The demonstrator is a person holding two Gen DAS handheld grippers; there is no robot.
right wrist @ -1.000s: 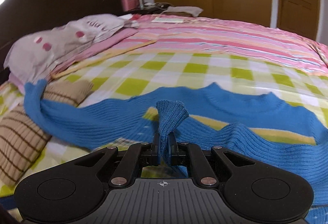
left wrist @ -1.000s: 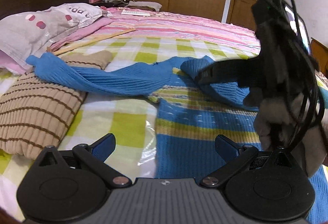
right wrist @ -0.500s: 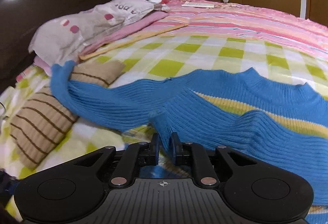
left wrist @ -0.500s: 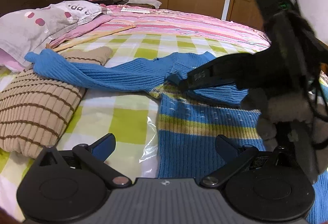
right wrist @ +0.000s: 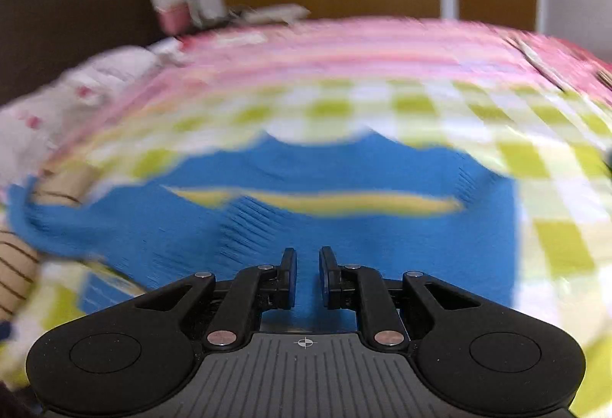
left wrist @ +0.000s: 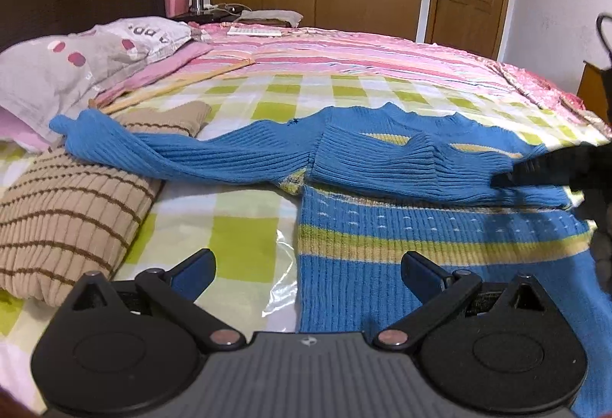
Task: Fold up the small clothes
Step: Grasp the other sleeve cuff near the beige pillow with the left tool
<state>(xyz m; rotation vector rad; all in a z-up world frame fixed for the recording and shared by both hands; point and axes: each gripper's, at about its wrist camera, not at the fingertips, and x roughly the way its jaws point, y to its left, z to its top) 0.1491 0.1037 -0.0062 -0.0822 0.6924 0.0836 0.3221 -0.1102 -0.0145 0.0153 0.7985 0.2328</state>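
On checked bedsheet (left wrist: 244, 242), blue knit sweater (left wrist: 382, 238) lies flat, one sleeve (left wrist: 401, 169) folded across chest, other sleeve draped over tan striped garment (left wrist: 65, 219); left gripper (left wrist: 308, 274) fingers wide, empty; right gripper (right wrist: 308, 276) fingers narrowly parted over sweater, gripping nothing

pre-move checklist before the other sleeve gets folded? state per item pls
1. Right tongs let go of the sweater: ok, narrow gap, nothing pinched.
2. One sleeve lies across the chest: ok.
3. Other sleeve flat on the bed: not ok, draped over the striped tan garment.
4. Left tongs open, empty: ok.
5. Right wrist view sharp: not ok, blurred.
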